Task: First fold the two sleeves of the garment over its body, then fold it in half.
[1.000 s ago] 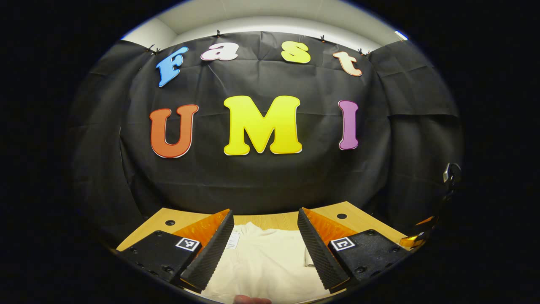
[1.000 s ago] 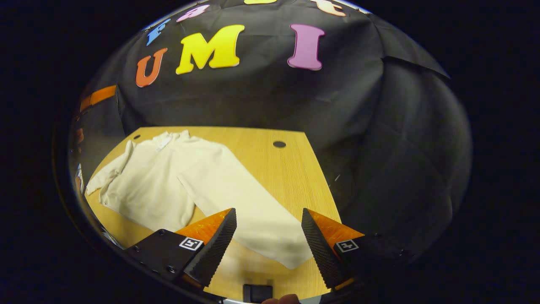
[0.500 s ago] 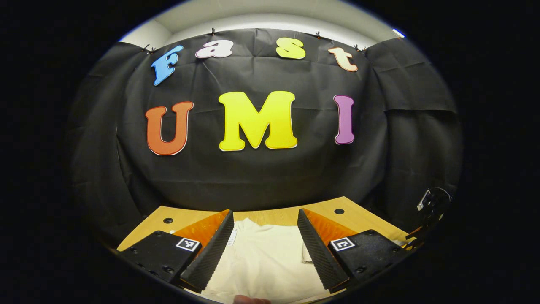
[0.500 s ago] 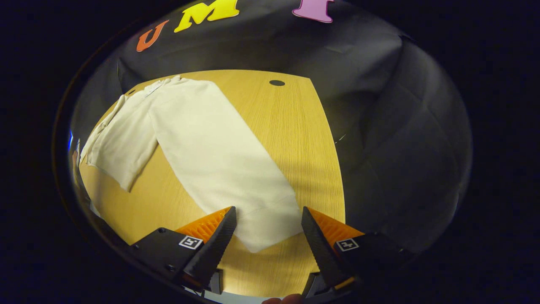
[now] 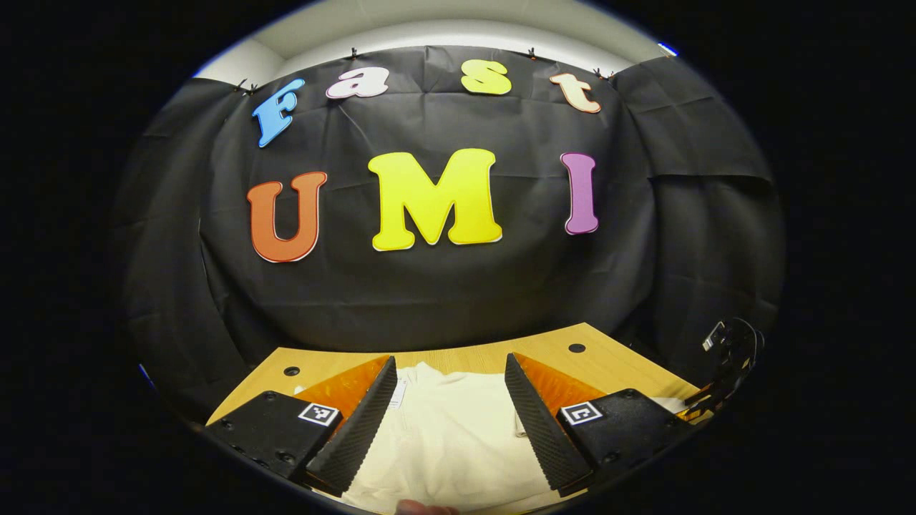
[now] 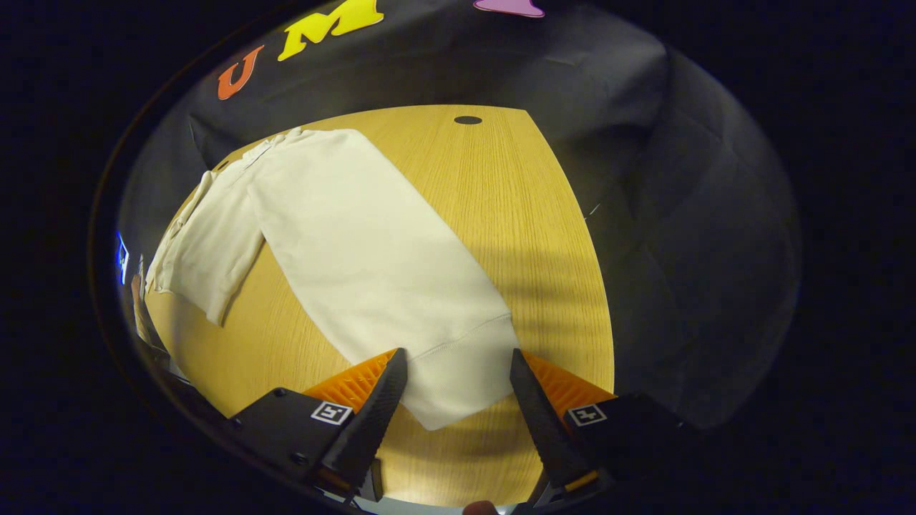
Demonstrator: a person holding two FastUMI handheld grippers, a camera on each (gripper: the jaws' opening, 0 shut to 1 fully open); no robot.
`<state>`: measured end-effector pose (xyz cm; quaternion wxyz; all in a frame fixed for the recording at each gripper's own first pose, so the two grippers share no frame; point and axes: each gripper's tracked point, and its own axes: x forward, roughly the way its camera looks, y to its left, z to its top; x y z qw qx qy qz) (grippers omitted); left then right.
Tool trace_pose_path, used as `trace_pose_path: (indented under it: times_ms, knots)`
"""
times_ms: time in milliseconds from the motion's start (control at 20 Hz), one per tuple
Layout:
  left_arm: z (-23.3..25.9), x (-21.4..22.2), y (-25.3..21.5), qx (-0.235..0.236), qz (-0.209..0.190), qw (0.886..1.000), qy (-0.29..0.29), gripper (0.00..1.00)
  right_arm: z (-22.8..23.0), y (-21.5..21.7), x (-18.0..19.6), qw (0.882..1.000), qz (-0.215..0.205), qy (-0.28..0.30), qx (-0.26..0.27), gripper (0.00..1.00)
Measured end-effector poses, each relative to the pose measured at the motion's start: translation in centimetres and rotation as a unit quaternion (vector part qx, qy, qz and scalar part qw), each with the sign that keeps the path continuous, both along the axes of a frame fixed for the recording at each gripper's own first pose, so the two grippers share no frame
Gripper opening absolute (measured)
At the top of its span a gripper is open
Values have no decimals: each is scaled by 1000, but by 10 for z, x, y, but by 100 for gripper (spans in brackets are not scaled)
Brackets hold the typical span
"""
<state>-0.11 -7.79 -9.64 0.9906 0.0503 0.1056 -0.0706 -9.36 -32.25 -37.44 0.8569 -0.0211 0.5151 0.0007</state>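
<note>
My right hand-held gripper [image 6: 452, 400] gapes wide at the bottom of the frame, straddling the cuff of the cream long-sleeved cotton garment [image 6: 343, 236] lying across the light wooden tabletop [image 6: 529, 236]. My left hand-held gripper [image 5: 447, 418] gapes too, empty.

the garment [image 6: 343, 236] was plain cream, with no print. under it the table [image 6: 515, 214] was honey-yellow wood with fine straight grain and a dark round hole [image 6: 468, 120].

A wooden table [image 6: 529, 236] with cable holes [image 6: 467, 119] stands before black cloth [image 5: 429, 286]
</note>
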Motion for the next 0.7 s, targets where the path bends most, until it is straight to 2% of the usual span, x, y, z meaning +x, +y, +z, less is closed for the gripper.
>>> trace_pose_path:
  times_ms: [50, 100, 200, 300, 400, 450, 700]
  knots:
    - [2, -1, 1, 1, 1, 1000, -2, 96, -1, 1, -1, 1000, -11, 0, 1, 91]
    - [3, -2, 2, 3, 2, 1000, -2, 96, -3, 1, 1, 1000, -17, -2, 2, 43]
    - [2, -4, 6, 5, 5, 1000, -4, 96, -1, 6, 0, 1000, -25, -2, 9, 40]
    - [3, -5, 10, 6, 9, 1000, -4, 96, 0, 6, 1, 999, -42, 3, 17, 10]
    - [4, -6, 14, 5, 14, 1000, -5, 96, -1, 15, 4, 998, -60, 0, 32, 12]
    - [4, -7, 18, 4, 17, 1000, -6, 96, 4, 15, 3, 997, -69, -1, 38, 1]
    - [7, -9, 36, 2, 34, 999, -9, 96, 50, 35, 16, 994, -81, -47, 58, 1]
